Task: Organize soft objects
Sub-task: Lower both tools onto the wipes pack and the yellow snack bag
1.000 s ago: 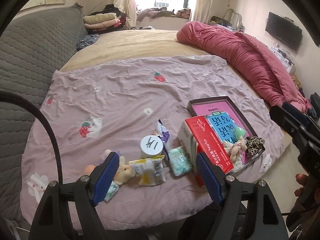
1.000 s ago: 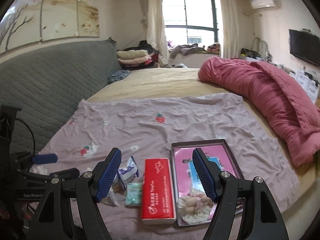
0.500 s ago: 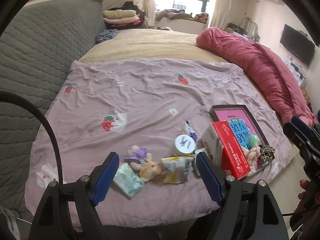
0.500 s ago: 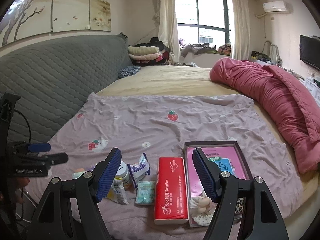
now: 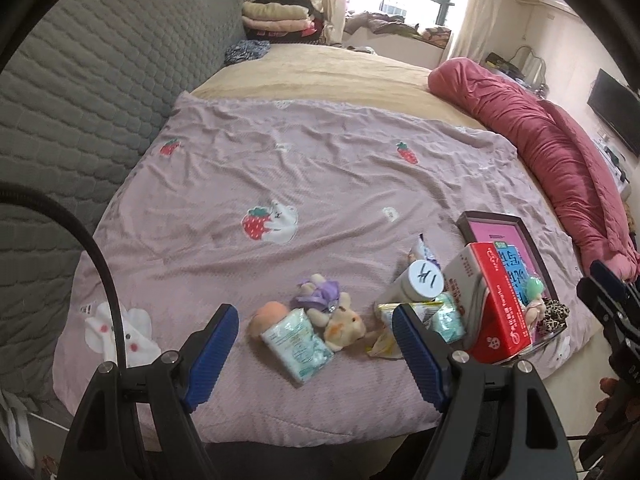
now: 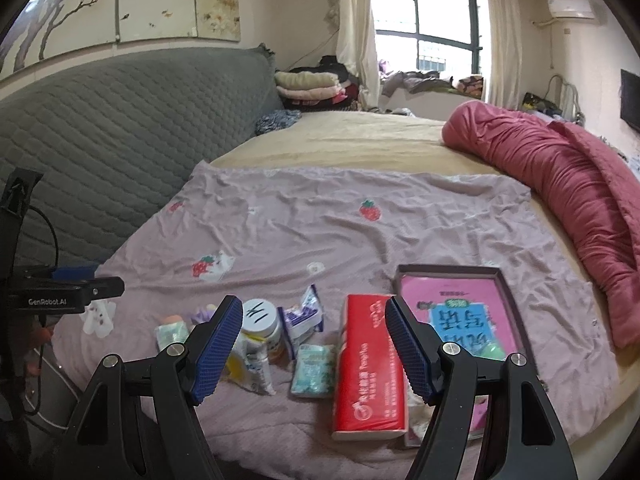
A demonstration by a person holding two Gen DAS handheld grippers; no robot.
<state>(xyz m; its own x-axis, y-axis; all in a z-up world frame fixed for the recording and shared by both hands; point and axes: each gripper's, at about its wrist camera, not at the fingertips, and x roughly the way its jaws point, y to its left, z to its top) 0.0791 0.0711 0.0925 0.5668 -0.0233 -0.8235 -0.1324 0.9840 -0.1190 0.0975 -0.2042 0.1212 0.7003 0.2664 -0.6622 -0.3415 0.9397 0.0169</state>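
Small items lie on a mauve blanket (image 5: 320, 184) near the bed's front edge. A teal tissue pack (image 5: 297, 340), a tan plush bunny (image 5: 344, 322), a purple plush (image 5: 318, 292) and a peach ball (image 5: 269, 314) sit between the fingers of my open left gripper (image 5: 314, 354), which hovers above and short of them. A red tissue pack (image 6: 368, 364) lies beside a dark tray (image 6: 505, 285) holding a pink book. My right gripper (image 6: 314, 356) is open and empty, above a second teal pack (image 6: 314, 368) and a white-lidded jar (image 6: 262, 322).
A yellow sachet (image 5: 386, 330) and a purple-white wrapper (image 6: 302, 316) lie by the jar. A rolled red quilt (image 5: 560, 152) runs along the right. A grey quilted headboard (image 5: 80, 92) stands on the left. Folded clothes (image 6: 308, 84) are stacked far back.
The left gripper has swung leftward, so the plush toys and teal pack now sit between its fingers instead of the jar. The right gripper has come a little closer to the items.
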